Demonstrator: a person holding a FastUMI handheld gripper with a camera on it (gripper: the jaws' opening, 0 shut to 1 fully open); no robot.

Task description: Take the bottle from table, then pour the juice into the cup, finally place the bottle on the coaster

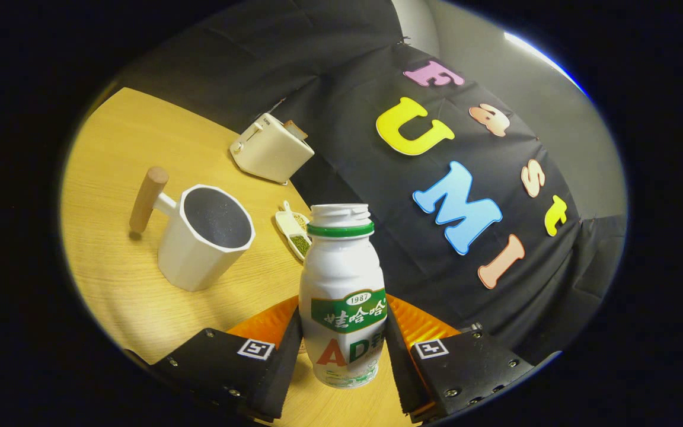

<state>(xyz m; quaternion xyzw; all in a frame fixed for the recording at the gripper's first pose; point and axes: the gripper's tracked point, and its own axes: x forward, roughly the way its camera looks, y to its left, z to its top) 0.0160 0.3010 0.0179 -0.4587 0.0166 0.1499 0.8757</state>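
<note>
Gripper (341, 356) at bottom centre of the frame: both fingers press on the lower body of the bottle (342, 296), one on each flank, about level with the label. Pinch looks firm; no gap visible on either side. Bottle is uncapped, mouth open, green neck ring showing, and it rises upright relative to the fingers.

Orange coaster (421, 326) shows behind and to both sides of the bottle base, lower centre. Cannot tell whether the bottle sits on it or is held just above it.

Cup (205, 237), white, faceted, with a wooden handle, stands left of centre on the wooden table (110, 178), interior dark and apparently empty. Toaster (271, 148) above it, upper centre-left; small dish of green beans (297, 234) between cup and bottle.

Judgement: step in hand is carrying the bottle to the cup, pour not yet done. To do well: keep the bottle vertical during transfer since it is open; bring the mouth over the cup's rim, clear of the dish; tilt slowly toward the cup; hold pinch pressure steady.
</note>
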